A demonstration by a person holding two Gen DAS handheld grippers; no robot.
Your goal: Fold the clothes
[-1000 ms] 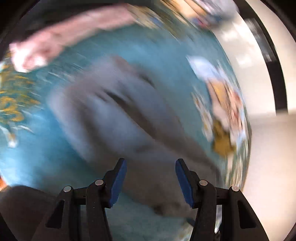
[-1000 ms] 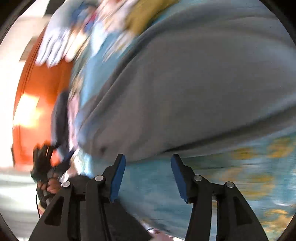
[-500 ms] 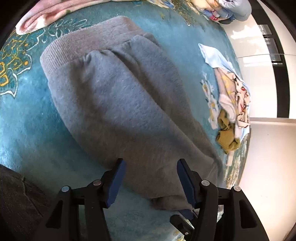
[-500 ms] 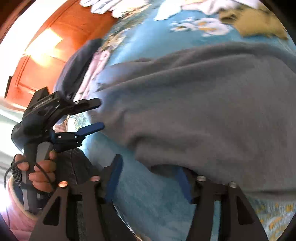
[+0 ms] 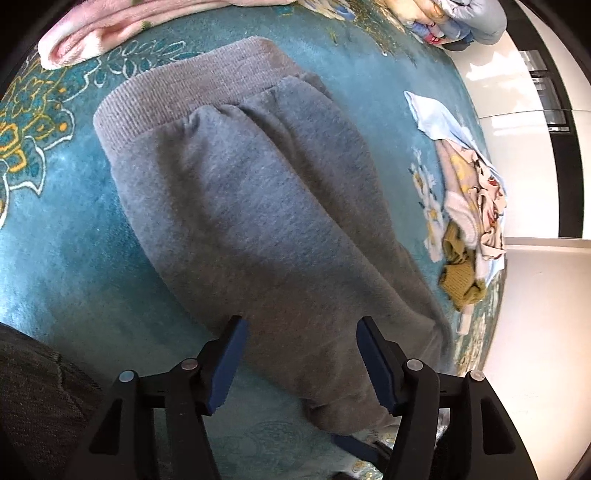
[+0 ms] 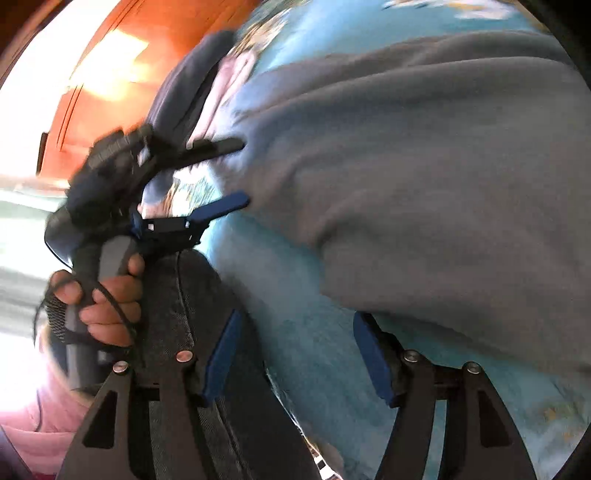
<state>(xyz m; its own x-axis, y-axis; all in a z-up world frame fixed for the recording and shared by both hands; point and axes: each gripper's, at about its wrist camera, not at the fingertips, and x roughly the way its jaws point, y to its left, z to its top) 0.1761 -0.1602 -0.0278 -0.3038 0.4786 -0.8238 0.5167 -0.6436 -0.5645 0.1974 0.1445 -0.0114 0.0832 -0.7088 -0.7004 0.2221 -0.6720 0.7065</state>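
Note:
Grey sweatpants [image 5: 258, 206] lie folded lengthwise on a teal patterned rug [image 5: 55, 240], ribbed waistband at the far left. My left gripper [image 5: 303, 358] hovers over the leg end. Its jaws are opening, and the cloth lies under the gap with neither pad pressing on it. In the right wrist view the sweatpants [image 6: 424, 166] fill the right side. My right gripper [image 6: 297, 358] is open over bare rug, its right pad beside the cloth's edge. A hand holds the left gripper [image 6: 242, 172] at the upper left, its tips at the pants' edge.
A pink cloth [image 5: 110, 33] lies at the rug's far left. A loose heap of clothes [image 5: 469, 206] sits at the right, by the white floor [image 5: 535, 332]. The person's knee in dark trousers [image 6: 192, 314] is close by. Behind stands an orange wooden door [image 6: 92, 92].
Both grippers' jaws stand wider than a second ago. The right view has swung round, bringing the hand with the left gripper into sight. The left view has gone from blurred to steady.

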